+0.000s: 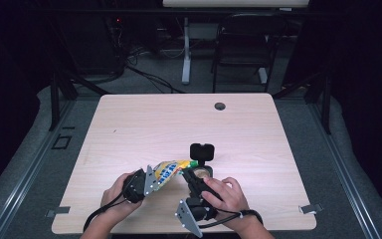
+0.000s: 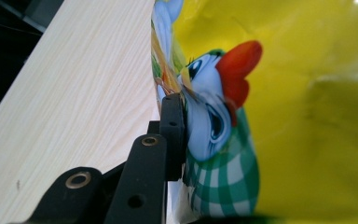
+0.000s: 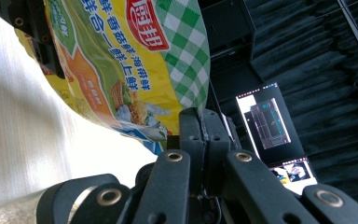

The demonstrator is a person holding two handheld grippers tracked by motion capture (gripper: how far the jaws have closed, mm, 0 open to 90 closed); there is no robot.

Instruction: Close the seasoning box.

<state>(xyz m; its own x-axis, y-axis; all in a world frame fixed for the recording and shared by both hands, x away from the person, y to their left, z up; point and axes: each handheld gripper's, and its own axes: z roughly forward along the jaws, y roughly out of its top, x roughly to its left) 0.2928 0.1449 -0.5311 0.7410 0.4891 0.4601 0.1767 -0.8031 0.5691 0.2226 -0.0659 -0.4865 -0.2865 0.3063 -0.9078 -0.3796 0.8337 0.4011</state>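
A yellow snack bag (image 1: pixel 171 169) with a green check corner and a cartoon bird hangs just above the table's near side, held from both ends. My left gripper (image 1: pixel 154 177) is shut on its left end; in the left gripper view one black jaw presses on the bag (image 2: pixel 307 116) and the other is hidden behind it. My right gripper (image 1: pixel 186 175) pinches the bag's right edge. In the right gripper view its jaws (image 3: pixel 204 121) meet on the green check corner of the bag (image 3: pixel 121 70). A small round jar (image 1: pixel 202 172) with an upright black flip lid (image 1: pixel 201 151) stands beside the bag's right end.
The pale wooden table (image 1: pixel 154 124) has a cable hole (image 1: pixel 220 106) near its far edge. A dark chair (image 1: pixel 243 40) and a desk leg stand beyond the table. A lit screen (image 3: pixel 270 121) shows in the right gripper view.
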